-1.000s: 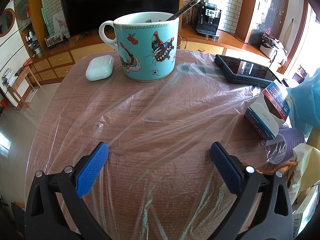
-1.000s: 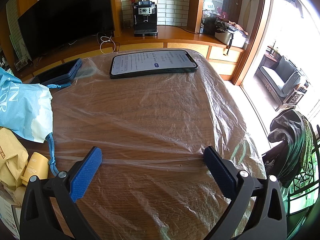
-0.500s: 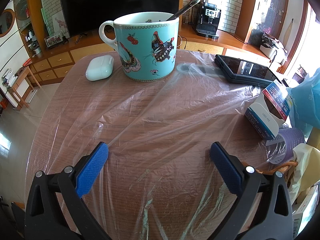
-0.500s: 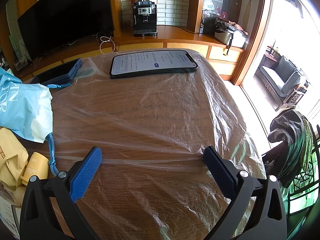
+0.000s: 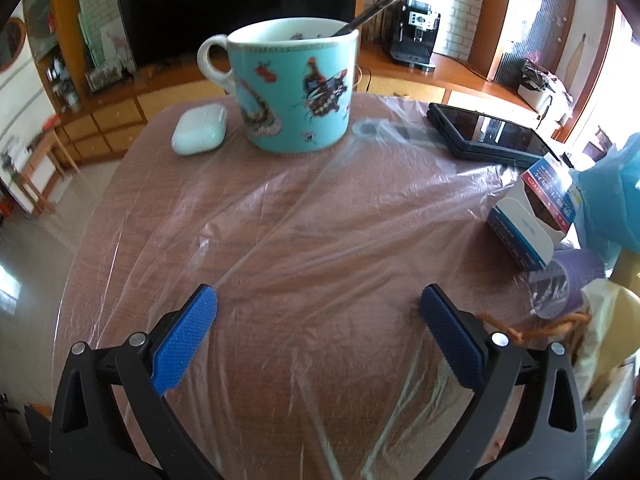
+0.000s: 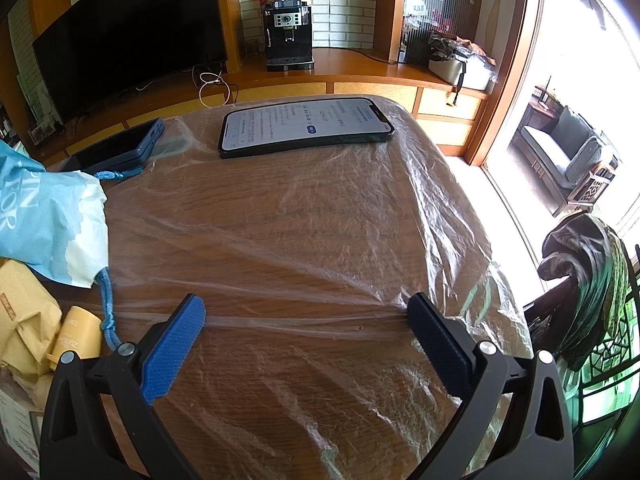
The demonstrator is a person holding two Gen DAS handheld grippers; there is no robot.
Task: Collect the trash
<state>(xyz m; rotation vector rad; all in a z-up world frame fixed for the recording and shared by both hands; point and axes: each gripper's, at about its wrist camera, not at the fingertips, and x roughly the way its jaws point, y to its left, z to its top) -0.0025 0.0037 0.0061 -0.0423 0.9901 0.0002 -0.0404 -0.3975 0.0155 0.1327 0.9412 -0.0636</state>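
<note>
Left gripper [image 5: 318,304] hovers low over the worktop [image 5: 120,216], fingers [image 5: 184,336] spread wide and holding nothing. Right gripper [image 6: 306,312] likewise: fingers [image 6: 172,348] released, nothing between them. Worktop is wood, covered by a wrinkled clear plastic sheet [image 5: 320,216]. Left view: butterfly mug [image 5: 294,88] upright at the far side with a spoon [image 5: 370,12] leaning in it; white earbud case [image 5: 200,130] just beside it on the handle side; dark phone [image 5: 486,136] lies flat to the right. Trash sits at the right edge of this view: open blue-and-white carton [image 5: 534,216] on its side, purple roll [image 5: 566,288] just below it, crumpled paper beyond, partly cut off. Right view: lit phone [image 6: 306,128] lies flat at the far edge. Trash cluster at the left edge: crumpled blue-and-white paper bag [image 6: 48,220] with a blue cord [image 6: 107,308], yellow wrapper [image 6: 24,312], small yellow tube [image 6: 76,338]. Neither gripper touches any trash.
</note>
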